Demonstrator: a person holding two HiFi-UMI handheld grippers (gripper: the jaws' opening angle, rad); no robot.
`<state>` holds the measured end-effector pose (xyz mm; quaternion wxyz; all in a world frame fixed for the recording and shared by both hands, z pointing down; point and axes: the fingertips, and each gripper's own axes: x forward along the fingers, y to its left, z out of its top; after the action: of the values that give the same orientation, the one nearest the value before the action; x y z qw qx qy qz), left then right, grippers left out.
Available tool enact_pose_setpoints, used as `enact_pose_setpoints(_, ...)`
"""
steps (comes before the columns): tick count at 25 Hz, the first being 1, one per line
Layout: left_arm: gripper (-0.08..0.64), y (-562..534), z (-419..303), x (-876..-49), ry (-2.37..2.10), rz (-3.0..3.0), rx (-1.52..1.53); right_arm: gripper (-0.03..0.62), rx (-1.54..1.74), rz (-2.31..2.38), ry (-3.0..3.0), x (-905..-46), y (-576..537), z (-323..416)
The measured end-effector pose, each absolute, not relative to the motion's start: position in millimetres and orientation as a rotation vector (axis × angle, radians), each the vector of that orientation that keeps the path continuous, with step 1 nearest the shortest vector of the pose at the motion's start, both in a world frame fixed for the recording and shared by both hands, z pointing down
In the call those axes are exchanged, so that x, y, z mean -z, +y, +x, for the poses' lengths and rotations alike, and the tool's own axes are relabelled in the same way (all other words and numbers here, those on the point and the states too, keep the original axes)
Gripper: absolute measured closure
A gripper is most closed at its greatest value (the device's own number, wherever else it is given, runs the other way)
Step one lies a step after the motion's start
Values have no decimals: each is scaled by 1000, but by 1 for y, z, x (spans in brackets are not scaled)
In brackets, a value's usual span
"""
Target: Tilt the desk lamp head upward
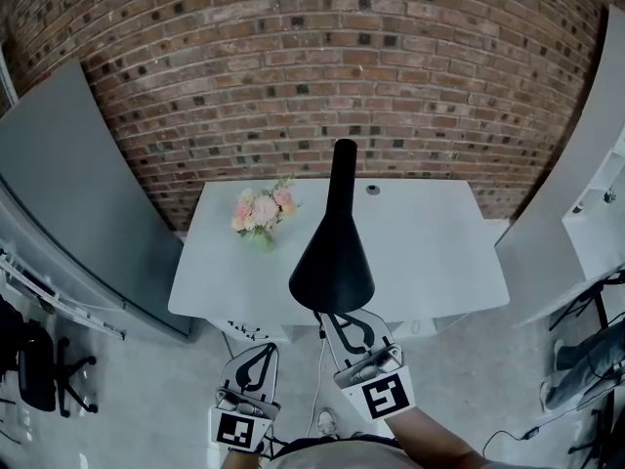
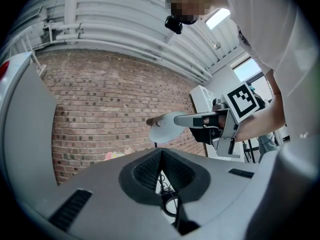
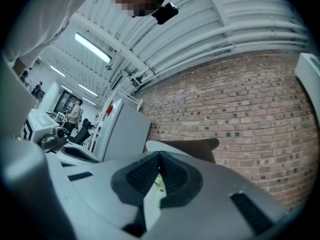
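Black lamp head (image 1: 334, 252) hangs over white desk (image 1: 430, 242) front edge; right gripper (image 1: 339, 320) closed, empty, at its rim, left gripper (image 1: 265, 352) likewise closed, lower; shade likely light, rigid, slick, so nudge under rim.

Black conical lamp head (image 1: 333, 258) — white inside, flared end nearest.

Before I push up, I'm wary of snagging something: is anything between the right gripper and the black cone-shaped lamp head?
Nothing visible does. The right gripper has its tips at the lower rim of the black cone-shaped lamp head, jaws together. The pink flower bunch stands aside to the left on the white desk.
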<state>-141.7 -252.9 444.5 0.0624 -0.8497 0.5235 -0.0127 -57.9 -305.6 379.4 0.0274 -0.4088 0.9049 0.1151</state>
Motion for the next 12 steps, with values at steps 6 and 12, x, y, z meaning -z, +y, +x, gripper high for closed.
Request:
enact_pose_setpoints(6,554,-253,-141,-447,1577,-2571,36,576,-420,-1261,2815,-381,-300,-62)
enact_pose_setpoints(12,554,-255,-142,-445,1565,-2567,19,577,-502,-1269,2845,-382,-300,-63)
